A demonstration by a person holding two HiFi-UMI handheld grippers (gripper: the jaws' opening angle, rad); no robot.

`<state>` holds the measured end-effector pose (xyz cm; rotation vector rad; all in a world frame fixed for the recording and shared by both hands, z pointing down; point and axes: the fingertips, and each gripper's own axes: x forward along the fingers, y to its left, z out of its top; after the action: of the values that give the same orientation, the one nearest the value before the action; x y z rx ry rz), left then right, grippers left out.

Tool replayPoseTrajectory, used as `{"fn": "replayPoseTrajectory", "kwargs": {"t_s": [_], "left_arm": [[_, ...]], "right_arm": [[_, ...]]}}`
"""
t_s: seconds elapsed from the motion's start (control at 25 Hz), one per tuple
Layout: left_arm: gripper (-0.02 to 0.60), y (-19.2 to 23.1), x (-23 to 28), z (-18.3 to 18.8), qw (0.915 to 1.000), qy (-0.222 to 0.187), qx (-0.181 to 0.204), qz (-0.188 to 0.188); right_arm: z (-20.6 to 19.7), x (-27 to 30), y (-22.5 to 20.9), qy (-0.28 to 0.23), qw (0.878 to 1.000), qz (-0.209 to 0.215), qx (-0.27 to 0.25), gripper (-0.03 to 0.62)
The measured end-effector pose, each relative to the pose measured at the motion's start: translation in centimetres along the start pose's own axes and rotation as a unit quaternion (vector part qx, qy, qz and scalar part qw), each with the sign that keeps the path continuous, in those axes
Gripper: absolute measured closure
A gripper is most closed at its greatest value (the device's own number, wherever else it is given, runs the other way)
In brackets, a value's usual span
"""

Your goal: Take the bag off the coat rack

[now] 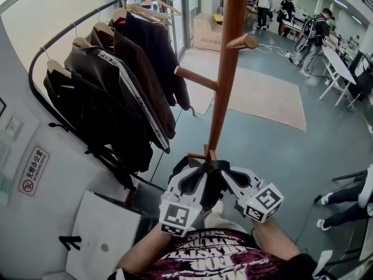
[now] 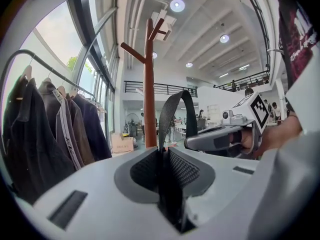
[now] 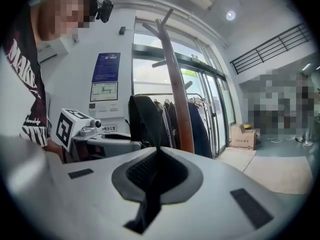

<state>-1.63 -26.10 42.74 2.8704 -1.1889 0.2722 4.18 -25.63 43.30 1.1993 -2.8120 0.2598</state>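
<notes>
A wooden coat rack [image 1: 224, 69] with short pegs stands straight ahead of me. The bag's black strap [image 1: 211, 169] is bunched at the foot of the pole, and most of the bag is hidden under my grippers. My left gripper [image 1: 200, 174] is shut on the strap [image 2: 172, 109], which loops up out of its jaws in front of the coat rack [image 2: 149, 84]. My right gripper [image 1: 226, 174] is shut on the same strap [image 3: 142, 119], close beside the left one. Each gripper shows in the other's view: the right gripper [image 2: 220, 136] and the left gripper [image 3: 100, 139].
A curved clothes rail [image 1: 116, 80] hung with dark jackets runs along the left wall. A cardboard box [image 1: 207, 31] and a beige rug [image 1: 262, 92] lie beyond the rack. People stand at tables [image 1: 341, 69] far right. A white panel [image 1: 105, 238] lies at lower left.
</notes>
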Motion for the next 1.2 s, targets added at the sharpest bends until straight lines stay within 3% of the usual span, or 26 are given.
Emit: {"fn": "replayPoseTrajectory", "kwargs": {"t_s": [0.68, 1.2], "left_arm": [[0.515, -3.3, -4.3, 2.2, 0.9995, -0.024, 0.002, -0.021], [0.515, -5.0, -6.6, 4.6, 0.9988, -0.042, 0.005, -0.023]], "right_arm": [[1.8, -4.0, 4.2, -0.021, 0.999, -0.025, -0.029, 0.585], [4.1, -6.3, 6.4, -0.032, 0.998, -0.016, -0.059, 0.585]]}}
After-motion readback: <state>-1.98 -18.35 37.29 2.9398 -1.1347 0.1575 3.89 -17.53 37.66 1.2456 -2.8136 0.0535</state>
